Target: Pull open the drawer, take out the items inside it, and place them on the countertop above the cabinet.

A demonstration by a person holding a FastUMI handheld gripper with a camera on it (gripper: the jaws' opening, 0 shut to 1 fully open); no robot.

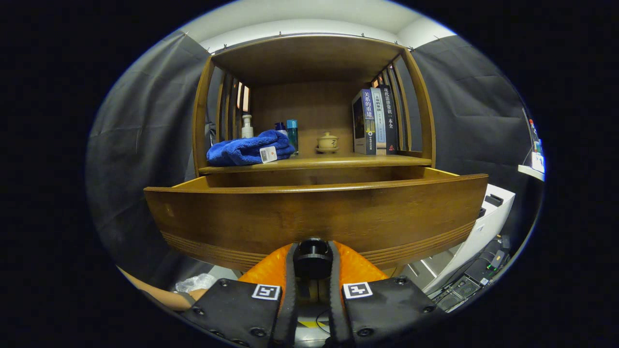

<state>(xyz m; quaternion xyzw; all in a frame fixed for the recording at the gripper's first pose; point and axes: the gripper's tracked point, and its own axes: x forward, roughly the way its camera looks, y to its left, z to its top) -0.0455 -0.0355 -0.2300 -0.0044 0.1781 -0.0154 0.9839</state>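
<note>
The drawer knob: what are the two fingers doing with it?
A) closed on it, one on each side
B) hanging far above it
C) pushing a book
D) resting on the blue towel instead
A: the gripper has a finger on each side of the knob at the front of the pulled-out drawer.

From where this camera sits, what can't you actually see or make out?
- Inside of the drawer: hidden by its own tall front panel, gripper view.
- Bottles behind the blue towel: lower parts covered by the towel.
- Knob: the gripper fingers stand on both sides of it; whether they press it is unclear.
</note>
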